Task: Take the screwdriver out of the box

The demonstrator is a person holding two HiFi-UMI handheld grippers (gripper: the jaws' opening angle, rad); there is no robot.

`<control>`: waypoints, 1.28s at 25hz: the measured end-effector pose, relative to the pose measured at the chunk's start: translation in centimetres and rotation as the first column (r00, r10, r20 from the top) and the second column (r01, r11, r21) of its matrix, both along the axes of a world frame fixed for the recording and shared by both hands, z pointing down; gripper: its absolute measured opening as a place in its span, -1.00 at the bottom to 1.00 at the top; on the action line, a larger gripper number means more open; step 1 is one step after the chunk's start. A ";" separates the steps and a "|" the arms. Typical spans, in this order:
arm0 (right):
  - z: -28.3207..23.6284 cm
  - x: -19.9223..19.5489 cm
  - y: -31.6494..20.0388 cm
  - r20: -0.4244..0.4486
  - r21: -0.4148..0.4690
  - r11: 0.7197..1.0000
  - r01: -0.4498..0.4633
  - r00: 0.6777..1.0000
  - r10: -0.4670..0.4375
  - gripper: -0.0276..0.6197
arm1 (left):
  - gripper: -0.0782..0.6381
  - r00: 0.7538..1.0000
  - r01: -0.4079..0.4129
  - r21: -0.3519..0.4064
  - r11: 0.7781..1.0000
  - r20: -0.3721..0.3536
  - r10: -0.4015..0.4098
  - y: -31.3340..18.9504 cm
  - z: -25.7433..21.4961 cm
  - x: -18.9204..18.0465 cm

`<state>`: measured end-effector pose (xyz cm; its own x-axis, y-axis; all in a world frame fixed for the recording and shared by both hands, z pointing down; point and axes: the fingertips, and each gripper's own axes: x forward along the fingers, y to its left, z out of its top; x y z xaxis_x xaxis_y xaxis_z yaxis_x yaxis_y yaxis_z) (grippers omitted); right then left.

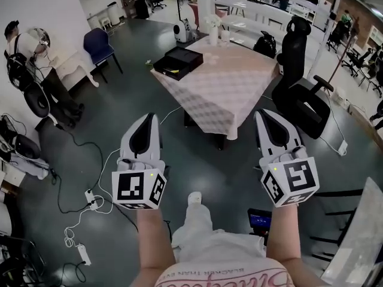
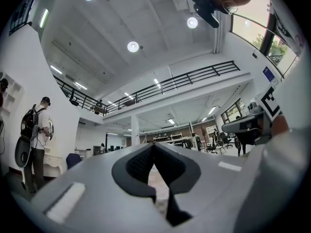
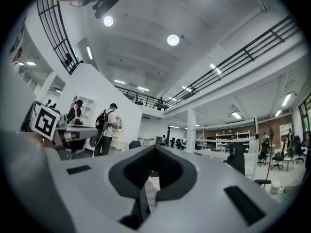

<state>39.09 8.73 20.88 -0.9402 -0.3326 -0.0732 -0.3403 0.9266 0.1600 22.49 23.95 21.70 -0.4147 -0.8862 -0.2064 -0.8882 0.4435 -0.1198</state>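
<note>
1. At the far left a bystander (image 1: 30, 58) stands by the wall, and cables (image 1: 90, 199) trail over the floor. The loops nearest the feet deserve a glance before any step toward the table.
2. The left gripper (image 1: 146, 121) hangs over bare floor, well short of the table, with its jaws pressed together on nothing.
3. The box (image 1: 177, 62) is black and lies open on the far left corner of the table (image 1: 227, 94), well apart from both grippers. A yellow patch (image 1: 170, 71) shows inside. It may be the screwdriver's handle, but it is too small to tell.
4. The step in hand looks like the approach, so nothing of the task is done yet. To do it well, walk to the box's corner rather than stretch across the checked cloth. Spread one claw before it drops in, come down from above, and pinch across the handle.
5. The right gripper (image 1: 265, 117) is likewise closed and empty. It could steady the box's rim during the lift.
6. A black office chair (image 1: 299, 82) stands just beside the table's right edge, so the left side gives the freer way in.
</note>
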 end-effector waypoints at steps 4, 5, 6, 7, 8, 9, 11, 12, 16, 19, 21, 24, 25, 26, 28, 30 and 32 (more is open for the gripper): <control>0.2 -5.4 -1.6 -0.021 0.026 1.000 0.009 1.000 -0.008 -0.90 | -0.75 1.000 0.004 0.007 1.000 -0.010 -0.004 -2.0 -0.1 -5.8; 0.2 -6.7 -2.1 -0.028 0.035 0.999 0.009 1.000 -0.008 -0.90 | -0.75 1.000 0.003 0.010 1.000 -0.011 -0.003 -2.6 -0.1 -7.1; 0.2 -8.0 -2.6 -0.033 0.041 0.999 0.010 0.999 -0.008 -0.90 | -0.75 1.000 0.001 0.011 1.000 -0.013 0.000 -3.3 -0.1 -8.4; 0.1 -9.3 -3.2 -0.036 0.045 0.999 0.010 0.999 -0.008 -0.90 | -0.75 1.000 -0.004 0.011 1.000 -0.013 0.004 -4.1 -0.1 -9.6; 0.0 -10.6 -3.8 -0.038 0.047 0.999 0.009 0.999 -0.007 -0.90 | -0.75 1.000 -0.010 0.009 1.000 -0.013 0.010 -4.8 -0.1 -10.8; 0.1 -11.9 -4.4 -0.040 0.048 0.999 0.007 0.999 -0.005 -0.90 | -0.75 1.000 -0.017 0.006 1.000 -0.011 0.017 -5.6 0.0 -12.0; 0.1 -14.4 -5.6 -0.046 0.052 0.999 0.000 0.999 0.002 -0.90 | -0.75 1.000 -0.028 -0.003 1.000 -0.004 0.028 -7.1 0.1 -14.4; 0.2 -15.7 -6.2 -0.048 0.055 0.998 -0.005 0.999 0.008 -0.90 | -0.75 1.000 -0.028 -0.008 1.000 -0.001 0.028 -7.7 0.1 -15.6; 0.2 -20.3 -7.9 -0.056 0.068 0.998 -0.014 0.998 0.018 -0.90 | -0.75 1.000 -0.021 -0.008 1.000 -0.009 0.021 -9.3 0.2 -20.6; 0.1 -23.3 -8.9 -0.057 0.065 0.998 -0.021 0.998 0.025 -0.90 | -0.75 1.000 -0.022 -0.009 1.000 -0.009 0.022 -10.3 0.1 -23.5; 0.3 -25.0 -9.5 -0.060 0.064 0.998 -0.028 0.998 0.032 -0.90 | -0.75 1.000 -0.026 -0.009 1.000 -0.010 0.026 -10.8 0.2 -25.0; 1.0 -27.1 -10.1 -0.070 0.062 0.998 -0.029 0.997 0.033 -0.90 | -0.75 0.999 -0.031 -0.010 0.999 -0.020 0.031 -11.4 0.9 -26.6; 1.2 -27.6 -10.2 -0.075 0.061 0.998 -0.027 0.997 0.031 -0.90 | -0.75 0.999 -0.032 -0.013 0.999 -0.023 0.031 -11.6 1.1 -27.1; 1.4 -28.1 -10.3 -0.078 0.060 0.998 -0.025 0.996 0.030 -0.90 | -0.75 0.999 -0.033 -0.017 0.999 -0.026 0.033 -11.8 1.4 -27.4; 1.8 -28.8 -10.8 -0.083 0.055 0.998 -0.025 0.996 0.029 -0.90 | -0.75 0.999 -0.038 -0.024 0.999 -0.030 0.037 -12.2 1.8 -28.0; 2.1 -29.5 -11.4 -0.084 0.044 0.999 -0.028 0.996 0.031 -0.90 | -0.75 0.999 -0.038 -0.027 0.999 -0.032 0.037 -12.7 2.1 -28.7; 2.3 -30.3 -12.0 -0.082 0.040 0.999 -0.029 0.996 0.032 -0.90 | -0.75 0.999 -0.035 -0.030 0.999 -0.031 0.034 -13.0 2.3 -29.4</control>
